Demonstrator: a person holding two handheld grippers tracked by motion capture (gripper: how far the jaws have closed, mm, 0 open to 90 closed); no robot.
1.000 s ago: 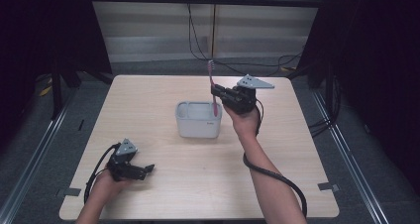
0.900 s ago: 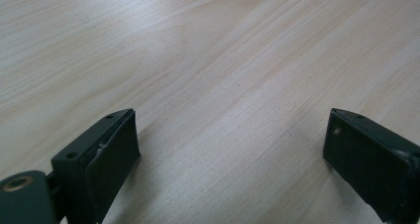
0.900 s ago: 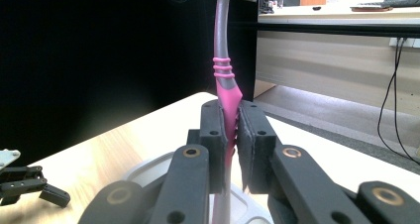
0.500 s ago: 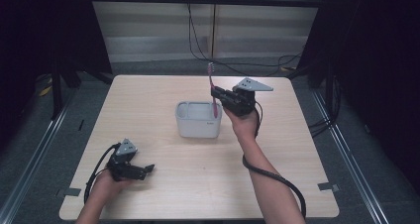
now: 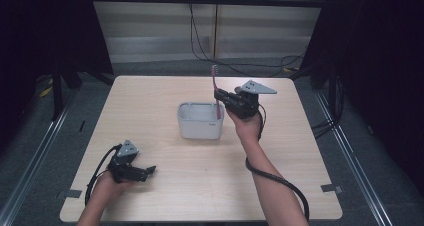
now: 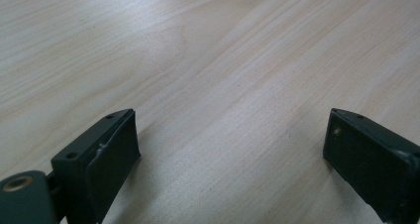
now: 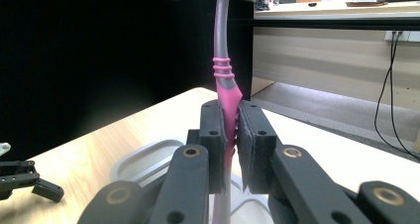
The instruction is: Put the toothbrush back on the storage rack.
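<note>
Right gripper [image 5: 218, 97] clamped on an upright pink toothbrush [image 5: 215, 84] at the bin's [image 5: 199, 127] right rim, left gripper [image 5: 148, 171] spread empty well nearer than the bin — likely risks: brush pivoting in that narrow pinch, or its tip snagging the rim.

Pink-and-grey toothbrush [image 5: 215, 91], upright, bristled head on top, just above frame centre in the high view; lower end dipping into white rectangular holder [image 5: 200, 121] at table centre. Handle [image 7: 225, 85] pinched mid-frame in the right gripper view.
</note>
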